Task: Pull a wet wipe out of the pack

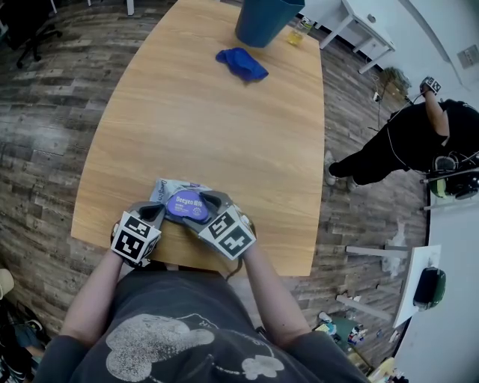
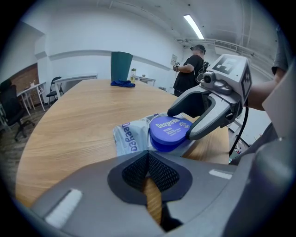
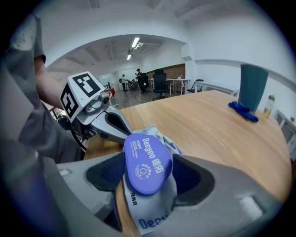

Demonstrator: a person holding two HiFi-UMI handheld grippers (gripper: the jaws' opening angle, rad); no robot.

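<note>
Right gripper (image 3: 148, 173) grips the wipe pack (image 2: 132, 137) at the counter's (image 2: 83, 111) near edge. Left gripper (image 2: 148, 157) sits closed, empty, just left.

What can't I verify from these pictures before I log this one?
- Opening under the blue lid: the lid itself covers it in every view; no wipe shows.
- Whether the fingers of the right gripper press the wet wipe pack: right gripper view, lid overlaps the pads.
- Bottle beside the teal bin: head view, too small to identify.
</note>
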